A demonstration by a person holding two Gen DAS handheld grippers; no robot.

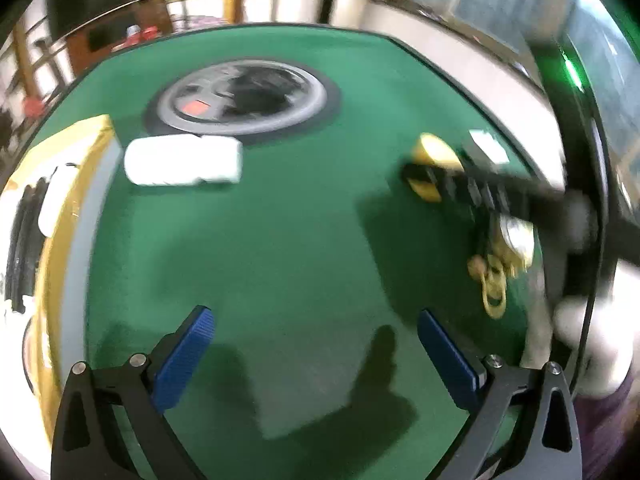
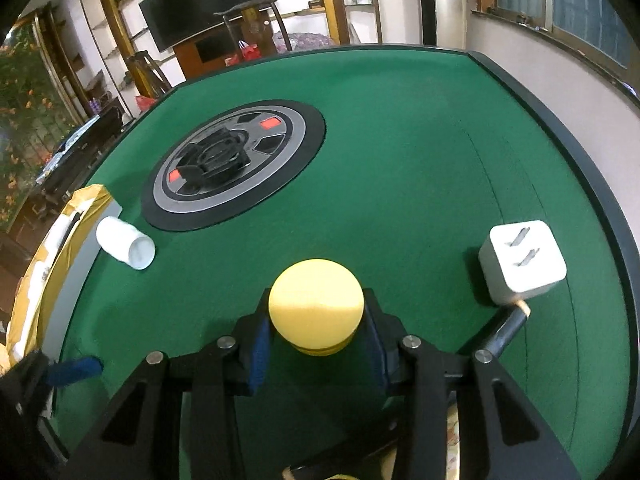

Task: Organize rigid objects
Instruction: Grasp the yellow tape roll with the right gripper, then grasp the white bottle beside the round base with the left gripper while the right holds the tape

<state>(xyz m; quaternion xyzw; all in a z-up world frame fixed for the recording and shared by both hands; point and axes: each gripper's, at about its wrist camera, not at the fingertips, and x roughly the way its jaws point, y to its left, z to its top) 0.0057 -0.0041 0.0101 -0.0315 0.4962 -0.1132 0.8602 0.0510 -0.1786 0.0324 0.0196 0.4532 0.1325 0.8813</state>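
Note:
My right gripper (image 2: 316, 338) is shut on a round yellow container (image 2: 316, 304), its blue pads against both sides, just above the green felt table (image 2: 400, 140). In the left wrist view the same yellow container (image 1: 434, 156) sits in the right gripper's black fingers at the right. My left gripper (image 1: 316, 350) is open and empty over the felt. A white bottle (image 1: 184, 160) lies on its side ahead of it, also in the right wrist view (image 2: 124, 246). A white plug adapter (image 2: 522, 266) stands at the right.
A yellow-edged cardboard box (image 1: 60, 208) with items inside stands at the left table edge, also in the right wrist view (image 2: 48, 264). A round black and grey panel (image 2: 236, 160) lies in the table's centre. A brass keyring with keys (image 1: 500, 268) lies at the right.

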